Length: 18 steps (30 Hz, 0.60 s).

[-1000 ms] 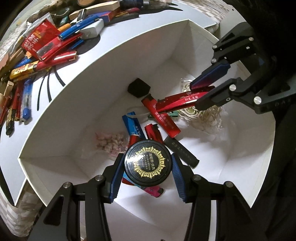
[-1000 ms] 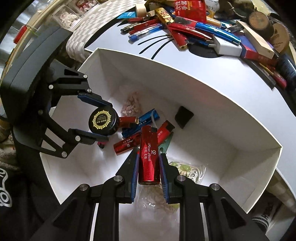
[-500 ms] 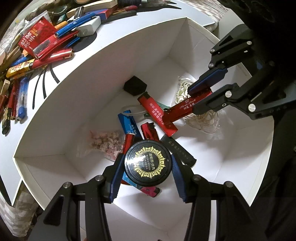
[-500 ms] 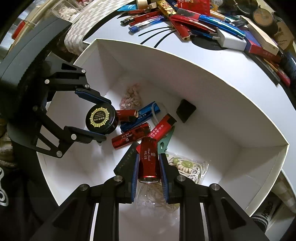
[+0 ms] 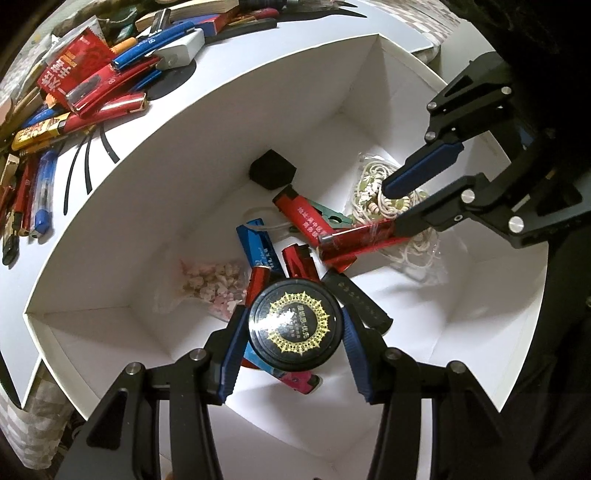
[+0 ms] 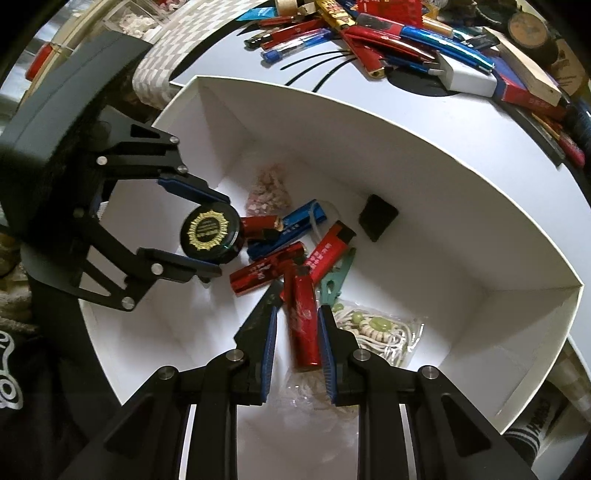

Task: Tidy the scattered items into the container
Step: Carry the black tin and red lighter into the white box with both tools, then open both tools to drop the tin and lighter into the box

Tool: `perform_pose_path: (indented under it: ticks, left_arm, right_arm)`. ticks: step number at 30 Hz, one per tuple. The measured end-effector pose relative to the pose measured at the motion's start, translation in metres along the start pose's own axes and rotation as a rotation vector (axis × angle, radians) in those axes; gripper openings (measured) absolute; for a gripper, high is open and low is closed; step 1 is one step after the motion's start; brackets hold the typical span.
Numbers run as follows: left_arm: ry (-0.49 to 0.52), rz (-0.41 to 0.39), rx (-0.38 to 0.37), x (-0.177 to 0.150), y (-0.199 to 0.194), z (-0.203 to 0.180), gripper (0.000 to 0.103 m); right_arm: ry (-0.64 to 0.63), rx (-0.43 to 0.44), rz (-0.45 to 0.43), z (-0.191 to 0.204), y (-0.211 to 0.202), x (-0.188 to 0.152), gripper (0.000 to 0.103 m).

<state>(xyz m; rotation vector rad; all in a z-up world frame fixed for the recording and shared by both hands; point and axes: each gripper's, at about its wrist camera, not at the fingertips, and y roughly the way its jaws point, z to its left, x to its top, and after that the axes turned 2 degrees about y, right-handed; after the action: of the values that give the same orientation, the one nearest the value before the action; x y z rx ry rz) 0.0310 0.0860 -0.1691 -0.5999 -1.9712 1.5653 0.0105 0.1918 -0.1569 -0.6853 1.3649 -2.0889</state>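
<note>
A white box (image 5: 229, 92) (image 6: 424, 144) holds several lighters, a bag of pink bits, a bag of beaded cord and a black pad. My left gripper (image 5: 293, 338) (image 6: 214, 236) is shut on a round black tin with a gold emblem (image 5: 294, 329) (image 6: 208, 236), low inside the box. My right gripper (image 6: 295, 328) (image 5: 395, 203) has its jaws apart; the red lighter (image 6: 304, 325) (image 5: 358, 240) lies loose between them, leaning on the right finger, over the other lighters.
A pile of pens, lighters, a red packet (image 5: 74, 70) and a white charger (image 5: 181, 51) (image 6: 465, 77) lies on the white table beyond the box's far wall. A wooden block (image 6: 524, 74) and a round tin (image 6: 528, 29) lie far right.
Both grippers moved lower into the box. My right gripper opened and let go of the red lighter, which now rests among the others. The left still holds the tin.
</note>
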Motion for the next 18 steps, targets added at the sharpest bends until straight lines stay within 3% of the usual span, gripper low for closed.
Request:
perform_pose_path:
  ticks: [12,14,15,18]
  left_arm:
    - [0.005,-0.025,-0.009,-0.001,-0.013,0.008,0.053]
    - [0.006,-0.026,-0.01,-0.001,-0.015,0.009,0.053]
    - [0.006,-0.027,-0.011,-0.001,-0.016,0.01,0.053]
    - [0.006,-0.035,-0.008,0.0,-0.02,0.013,0.053]
  right_arm:
    - [0.01,-0.013,-0.001,0.001,0.002,-0.002,0.023]
    - [0.015,-0.019,-0.004,0.044,0.043,0.004,0.023]
    - [0.016,-0.019,-0.005,0.045,0.045,0.005,0.023]
    - [0.019,-0.017,-0.01,0.022,0.018,0.001,0.023]
